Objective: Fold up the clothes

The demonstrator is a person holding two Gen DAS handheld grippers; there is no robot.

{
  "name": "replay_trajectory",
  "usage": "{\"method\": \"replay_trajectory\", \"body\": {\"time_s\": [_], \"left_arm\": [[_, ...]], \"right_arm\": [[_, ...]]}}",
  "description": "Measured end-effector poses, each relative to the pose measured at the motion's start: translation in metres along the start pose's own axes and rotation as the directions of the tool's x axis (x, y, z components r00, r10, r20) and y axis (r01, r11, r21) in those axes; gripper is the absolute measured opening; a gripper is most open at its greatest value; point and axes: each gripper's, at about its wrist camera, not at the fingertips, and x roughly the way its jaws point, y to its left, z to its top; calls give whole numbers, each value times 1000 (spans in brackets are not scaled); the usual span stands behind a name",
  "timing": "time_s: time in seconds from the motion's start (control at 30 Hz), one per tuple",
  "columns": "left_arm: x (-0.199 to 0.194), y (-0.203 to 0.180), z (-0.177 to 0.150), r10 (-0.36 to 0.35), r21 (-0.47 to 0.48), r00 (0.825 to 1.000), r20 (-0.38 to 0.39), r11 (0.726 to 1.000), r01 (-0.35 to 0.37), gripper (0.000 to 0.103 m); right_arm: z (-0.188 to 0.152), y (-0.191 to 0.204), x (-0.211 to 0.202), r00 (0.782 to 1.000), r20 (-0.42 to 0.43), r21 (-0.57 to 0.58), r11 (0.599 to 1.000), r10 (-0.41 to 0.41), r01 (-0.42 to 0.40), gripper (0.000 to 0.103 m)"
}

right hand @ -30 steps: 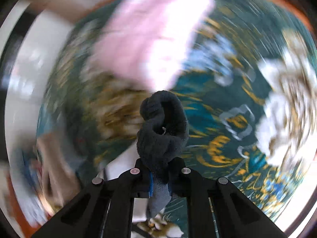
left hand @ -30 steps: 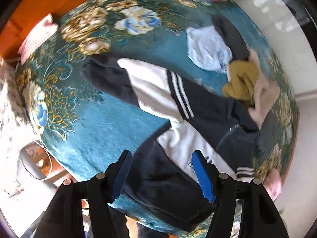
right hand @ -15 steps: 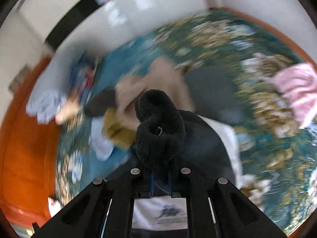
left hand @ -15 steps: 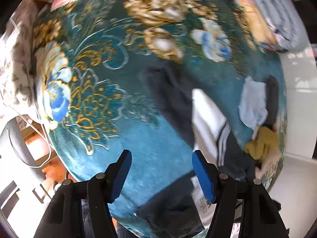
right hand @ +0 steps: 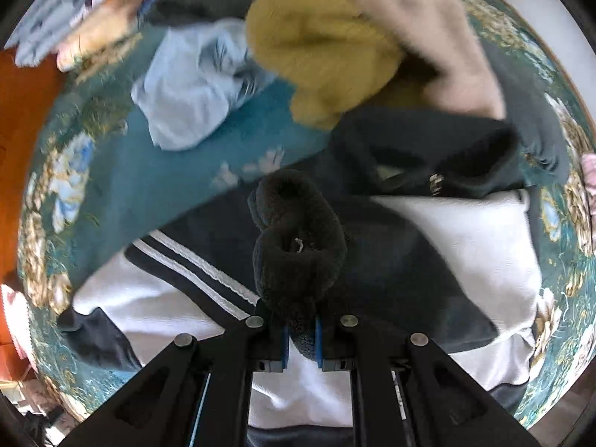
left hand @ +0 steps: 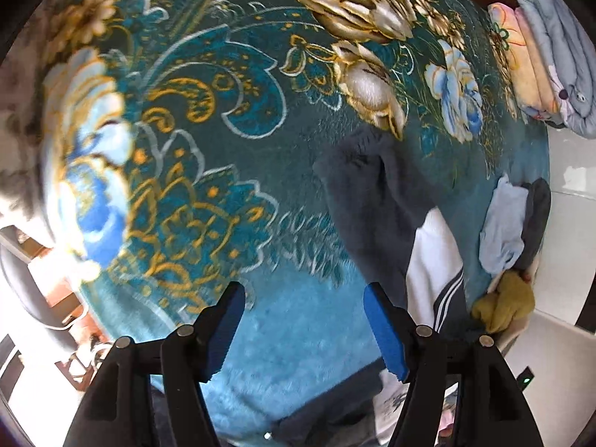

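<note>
Jacket cuff pinched in my right gripper; left gripper empty, jaws opening beside jacket. Risk: fleece cuff slips, sleeve fold collapses.

Bright daylight — fisheye warping, motion-blurred edges.

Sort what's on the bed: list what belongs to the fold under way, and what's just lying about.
In the job:
- black-and-white jacket, spread on the teal floral blanket
- its dark cuff, pinched in the right gripper
- left gripper, jaws opening, nothing between them

Lying about:
- mustard garment
- beige garment
- pale blue garment
- folded bedding
</note>
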Motion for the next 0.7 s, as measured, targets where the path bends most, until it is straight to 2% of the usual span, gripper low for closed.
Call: {"method": "replay_trajectory", "body": {"time_s": [0.13,0.2,0.27,0.43,0.53,0.6,0.63,0.7], "left_arm": [[24,-2,20,-39,-49,999,-18,998,38,70],[34,-4,29,-57,-66,998,-17,996,56,70],[43,-6,37,-78,-83,997,-8,994,77,71],[59,-11,48,-58,-91,997,56,994,63,71],[68,-14,51,-84,-107,993,80,990,92,69],[74,-17,53,-85,-106,992,92,990,94,68],[75,-20,54,-76,-101,992,99,991,86,63],[76,-25,55,-50,-87,993,109,994,60,41]], "right_arm": [[0,9,15,999,-30,-40,999,-29,28,15],[-2,8,16,999,-53,-31,1000,1,-3,23],[-3,10,15,996,-74,-44,998,50,-53,40],[0,19,-7,992,-71,-96,989,102,-109,40],[4,20,-27,986,-56,-104,982,155,-160,40],[3,21,-37,987,-52,-143,977,152,-158,40],[1,21,-42,988,-50,-163,975,146,-152,40],[-2,19,-49,990,-57,-195,971,130,-138,40]]}}
